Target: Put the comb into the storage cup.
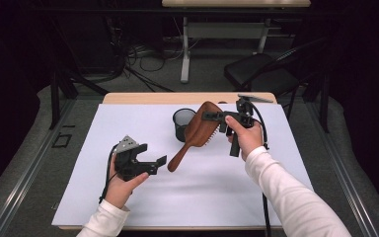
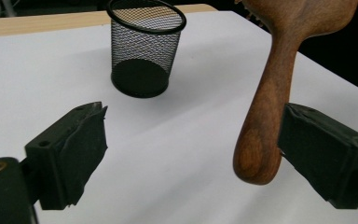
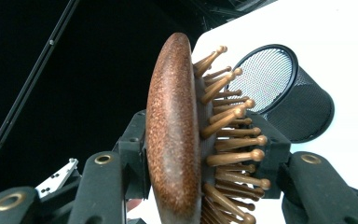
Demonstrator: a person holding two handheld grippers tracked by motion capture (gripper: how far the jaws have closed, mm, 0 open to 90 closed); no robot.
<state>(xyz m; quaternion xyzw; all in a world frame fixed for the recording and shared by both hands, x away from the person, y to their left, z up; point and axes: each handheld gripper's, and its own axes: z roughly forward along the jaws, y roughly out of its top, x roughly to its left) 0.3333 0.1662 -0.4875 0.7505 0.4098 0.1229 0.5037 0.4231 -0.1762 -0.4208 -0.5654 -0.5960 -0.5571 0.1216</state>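
right claw (image 1: 216,117) clamps the hairbrush (image 1: 193,135) head, handle slanting down toward seven o'clock; left claw (image 1: 154,163) gapes empty just beside the handle tip, cup (image 1: 183,123) at twelve.

White mat (image 1: 217,192) lies open near the person; only the mesh cup (image 1: 183,123) (far centre) blocks passage.

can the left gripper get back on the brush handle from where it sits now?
Probably yes. The left gripper is open, and the handle end of the hairbrush hangs between its jaws, close to one pad, with nothing in between.
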